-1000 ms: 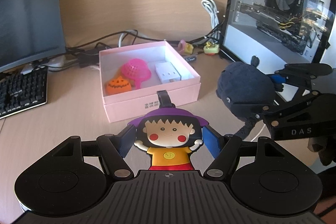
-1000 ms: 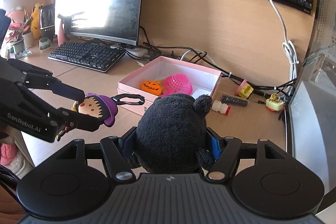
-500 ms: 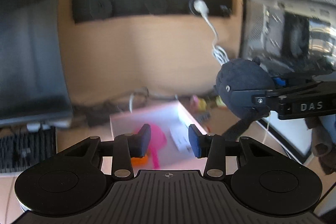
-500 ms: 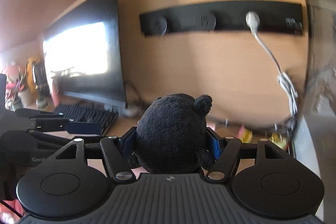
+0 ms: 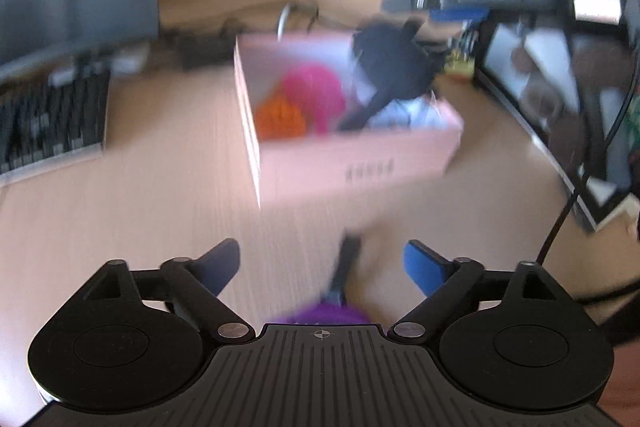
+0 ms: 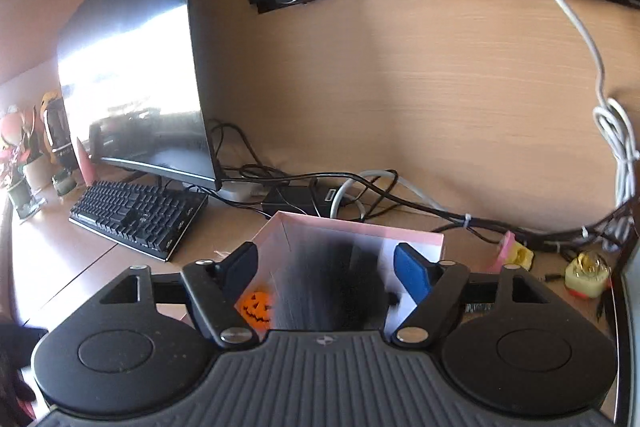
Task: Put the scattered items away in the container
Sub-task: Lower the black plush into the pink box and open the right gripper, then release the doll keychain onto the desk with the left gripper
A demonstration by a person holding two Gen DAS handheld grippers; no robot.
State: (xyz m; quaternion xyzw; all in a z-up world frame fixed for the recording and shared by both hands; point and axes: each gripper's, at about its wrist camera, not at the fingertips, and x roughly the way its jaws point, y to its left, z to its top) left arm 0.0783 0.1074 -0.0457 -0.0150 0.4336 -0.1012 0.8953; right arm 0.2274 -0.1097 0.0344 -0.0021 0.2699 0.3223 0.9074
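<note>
Black plush toy (image 6: 336,287), blurred, sits free between the opening jaws of the right hand-held gripper (image 6: 326,267), over the pink box (image 6: 416,239). Left hand-held gripper (image 5: 322,261) also spreads, empty, above the bench (image 5: 140,195), a purple-hatted figure (image 5: 320,315) blurred just below it

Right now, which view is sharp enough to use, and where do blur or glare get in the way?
Left wrist view: smeared by motion throughout; the pink box and keyboard are streaked. Right wrist view: background crisp, but the black plush is a vertical smear, and glare whitens the monitor.
</note>
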